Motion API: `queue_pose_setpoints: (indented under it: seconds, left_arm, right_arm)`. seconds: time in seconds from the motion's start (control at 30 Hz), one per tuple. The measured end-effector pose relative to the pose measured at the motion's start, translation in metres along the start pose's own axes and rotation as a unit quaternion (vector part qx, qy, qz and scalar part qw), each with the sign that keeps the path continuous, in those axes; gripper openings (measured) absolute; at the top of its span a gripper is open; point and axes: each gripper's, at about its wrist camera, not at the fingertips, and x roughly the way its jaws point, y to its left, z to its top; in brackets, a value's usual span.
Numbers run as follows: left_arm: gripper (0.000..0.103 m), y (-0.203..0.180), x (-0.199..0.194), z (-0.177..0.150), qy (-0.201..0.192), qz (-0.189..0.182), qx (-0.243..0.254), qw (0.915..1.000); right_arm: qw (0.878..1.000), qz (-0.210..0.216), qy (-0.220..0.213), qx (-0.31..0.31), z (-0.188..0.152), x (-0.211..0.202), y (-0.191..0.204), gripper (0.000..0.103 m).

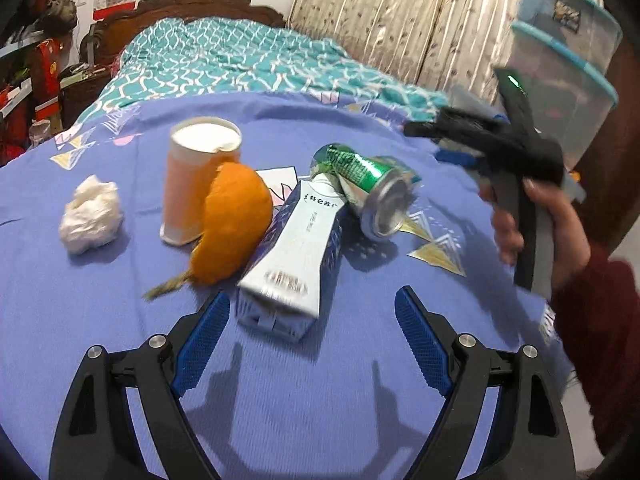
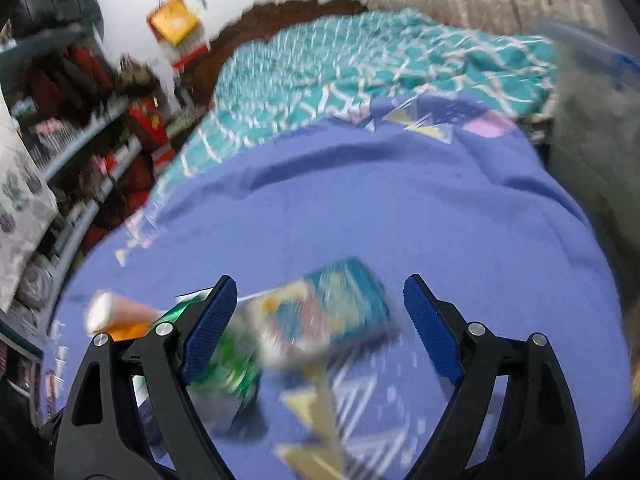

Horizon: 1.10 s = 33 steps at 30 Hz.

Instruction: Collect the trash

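A: Scanning leftward first, what lies on the bed (image 1: 280, 360)?
B: Tissue wad (image 1: 91, 215), paper cup (image 1: 200, 180), orange peel (image 1: 234, 226), carton (image 1: 294, 248), green can (image 1: 370, 190).
A: Hand-held grippers?
B: Left hand-held gripper (image 1: 312, 330) spread; right hand-held gripper (image 2: 320, 322) spread over a blurred packet (image 2: 332, 308); curtains (image 1: 392, 12) behind.

A purple-blue cloth (image 1: 280, 400) with small triangle patterns covers the near surface. Behind it lies a teal quilt (image 1: 240, 60) with a white lattice print, backed by a dark carved wooden headboard (image 1: 192, 0). Beige patterned curtains (image 1: 400, 20) hang at the right, beside 2 stacked clear storage bins (image 1: 568, 40) with teal lids. Cluttered shelves (image 2: 80, 152) holding red items fill the left side.
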Motion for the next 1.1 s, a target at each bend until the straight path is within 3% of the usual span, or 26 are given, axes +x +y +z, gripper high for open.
queue_pose_setpoints:
  seconds: [0.17,0.3,0.53,0.77,0.9,1.1]
  left_arm:
    - [0.079,0.0,0.025,0.011,0.016,0.023,-0.002,0.9996]
    - [0.051,-0.002,0.038,0.01,0.039,0.032,0.001,0.9987]
    - [0.05,0.003,-0.001,-0.027,0.041,0.007,0.012,0.9991]
    - [0.05,0.03,-0.069,-0.091,0.034,0.002,0.0,0.9994]
    - [0.05,0.052,-0.101,-0.112,0.017,0.021,-0.026,0.9993]
    - [0.05,0.073,-0.127,-0.116,-0.018,0.035,-0.056,0.9977]
  right_arm:
    - [0.997,-0.008,0.081,0.011,0.021,0.052,-0.004,0.081]
    - [0.992,0.032,0.121,0.015,0.007,0.066,0.002,0.075]
    - [0.984,0.105,0.14,-0.04,-0.049,0.033,0.034,0.076]
    - [0.981,0.129,0.124,-0.071,-0.122,-0.021,0.053,0.077]
    - [0.991,0.089,0.068,-0.072,-0.136,-0.051,0.053,0.076]
    - [0.994,0.095,0.01,-0.051,-0.138,-0.088,0.062,0.076]
